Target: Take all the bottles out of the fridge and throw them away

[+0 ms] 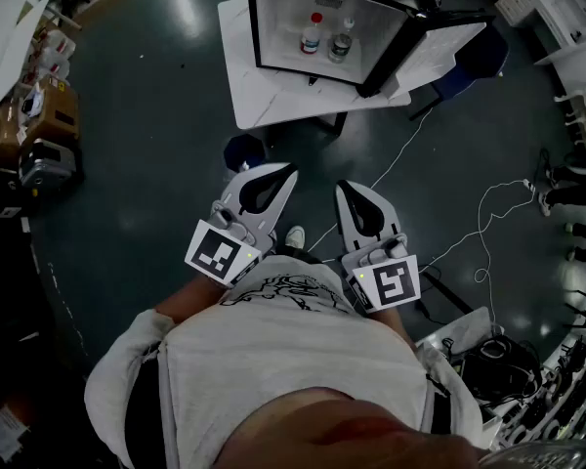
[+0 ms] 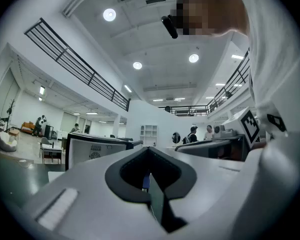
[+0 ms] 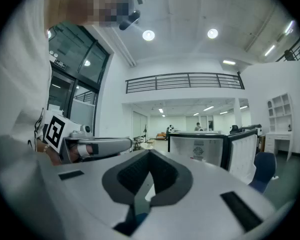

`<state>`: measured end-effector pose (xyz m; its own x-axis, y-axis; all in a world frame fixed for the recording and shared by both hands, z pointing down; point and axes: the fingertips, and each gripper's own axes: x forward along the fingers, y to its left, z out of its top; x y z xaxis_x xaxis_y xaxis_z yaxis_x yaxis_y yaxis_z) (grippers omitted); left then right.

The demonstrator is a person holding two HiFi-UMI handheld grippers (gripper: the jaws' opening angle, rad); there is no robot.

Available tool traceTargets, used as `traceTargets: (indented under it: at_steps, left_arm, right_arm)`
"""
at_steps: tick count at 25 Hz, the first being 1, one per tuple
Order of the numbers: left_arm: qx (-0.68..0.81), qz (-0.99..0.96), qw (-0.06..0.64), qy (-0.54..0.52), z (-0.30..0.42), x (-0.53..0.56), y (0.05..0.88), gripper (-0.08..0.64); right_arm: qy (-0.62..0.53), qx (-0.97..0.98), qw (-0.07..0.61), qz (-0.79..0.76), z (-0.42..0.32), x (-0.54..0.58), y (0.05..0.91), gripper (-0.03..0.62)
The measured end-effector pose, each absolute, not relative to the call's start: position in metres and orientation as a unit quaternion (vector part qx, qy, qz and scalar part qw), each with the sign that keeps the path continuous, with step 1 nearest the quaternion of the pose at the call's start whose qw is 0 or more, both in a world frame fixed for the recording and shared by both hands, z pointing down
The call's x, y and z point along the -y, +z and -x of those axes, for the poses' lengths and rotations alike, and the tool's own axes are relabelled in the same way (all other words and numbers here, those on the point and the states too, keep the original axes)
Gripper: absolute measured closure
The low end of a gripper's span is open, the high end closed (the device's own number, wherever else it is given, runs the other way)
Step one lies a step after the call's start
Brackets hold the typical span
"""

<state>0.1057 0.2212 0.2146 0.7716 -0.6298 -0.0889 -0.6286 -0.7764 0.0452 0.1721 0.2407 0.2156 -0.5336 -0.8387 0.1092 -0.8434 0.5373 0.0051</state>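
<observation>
A small black fridge [image 1: 327, 18] stands on a white table [image 1: 273, 101] with its door [image 1: 439, 18] swung open to the right. Inside stand two clear bottles, one with a red cap [image 1: 313, 35] and one with a pale cap [image 1: 343, 41]. My left gripper [image 1: 291, 169] and right gripper [image 1: 342, 186] are held close to my body, well short of the table, both shut with nothing between the jaws. In the left gripper view the left gripper [image 2: 149, 149] points toward the fridge [image 2: 92, 151]. In the right gripper view the right gripper [image 3: 150, 153] does the same [image 3: 197, 149].
A dark round bin-like thing [image 1: 244, 150] sits on the floor just before the table. A blue chair [image 1: 469, 71] stands right of the fridge. White cables [image 1: 488, 223] trail over the dark floor at the right. Boxes and gear [image 1: 44, 130] line the left side.
</observation>
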Motion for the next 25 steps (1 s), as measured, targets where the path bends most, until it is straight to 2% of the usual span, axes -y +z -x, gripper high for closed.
traceTargets:
  at_steps: [25]
  left_arm:
    - [0.337,-0.94,0.018,-0.046,-0.174,-0.185,0.229,0.551]
  right_arm:
    - [0.025,0.869,0.007,-0.494,-0.246,-0.201,0.223,0.583]
